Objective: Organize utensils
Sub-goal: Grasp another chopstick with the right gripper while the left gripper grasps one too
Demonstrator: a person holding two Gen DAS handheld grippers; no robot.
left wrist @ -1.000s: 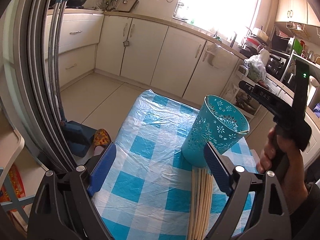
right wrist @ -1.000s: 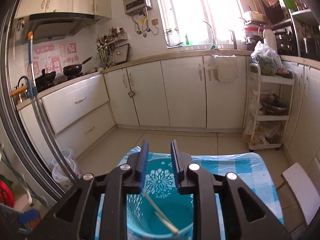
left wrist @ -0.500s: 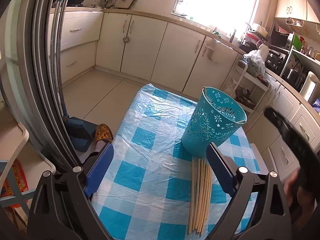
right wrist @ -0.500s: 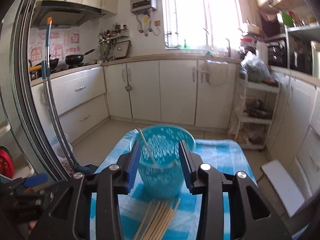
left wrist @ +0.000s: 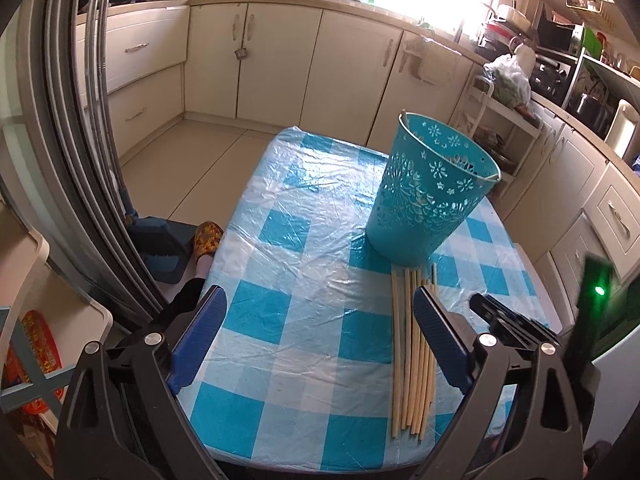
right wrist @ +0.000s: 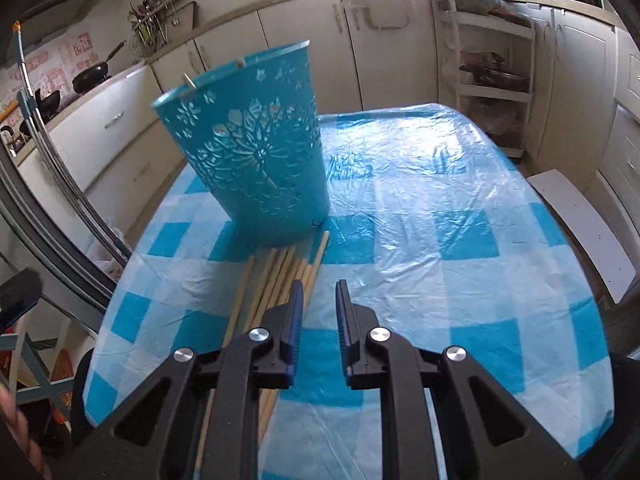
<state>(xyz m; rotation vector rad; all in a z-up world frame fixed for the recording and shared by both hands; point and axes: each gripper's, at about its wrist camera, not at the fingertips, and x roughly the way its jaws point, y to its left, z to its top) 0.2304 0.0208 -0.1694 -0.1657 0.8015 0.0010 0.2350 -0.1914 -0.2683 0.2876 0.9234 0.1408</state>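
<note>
A teal cut-out basket [left wrist: 432, 188] stands on the blue checked table; it also shows in the right wrist view [right wrist: 252, 148], with a chopstick tip at its rim. Several wooden chopsticks [left wrist: 408, 344] lie in a bundle in front of it, and show in the right wrist view [right wrist: 276, 276]. My left gripper [left wrist: 320, 332] is wide open and empty above the table, its right finger over the bundle. My right gripper [right wrist: 318, 312] is open with a narrow gap, empty, just right of the bundle; it also shows in the left wrist view [left wrist: 508, 322].
The table [right wrist: 440, 208] has a plastic-covered checked cloth. A white stool [right wrist: 580, 224] stands to its right. Kitchen cabinets [left wrist: 280, 60] and a shelf rack [right wrist: 492, 60] line the far walls. A dustpan [left wrist: 160, 240] lies on the floor left of the table.
My right gripper has pulled back from over the basket, leaving a chopstick inside, and dropped low beside the chopstick bundle. My left gripper stays open and has drifted slightly.
</note>
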